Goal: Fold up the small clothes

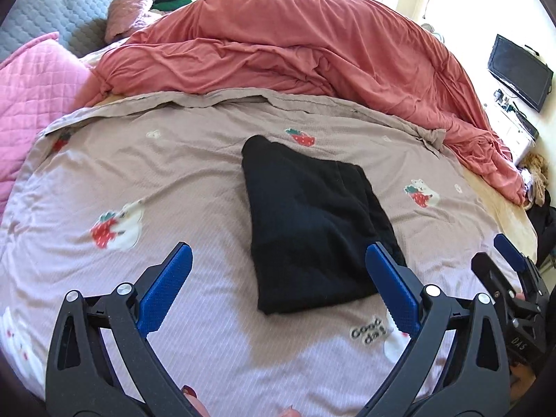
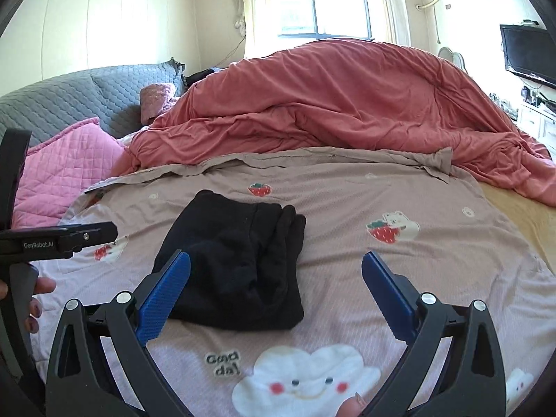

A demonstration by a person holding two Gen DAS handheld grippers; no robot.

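The black cloth lies flat on the blanket w/ strawberries, just in front of the big red quilt. It looks folded already, a neat thick pad w/ layered edges on its right side. The left gripper is wide open, holding nothing, near the cloth's front edge. The right gripper is wide open too, empty, also by the cloth's front. Prob. both hang back b/c this fold is done.
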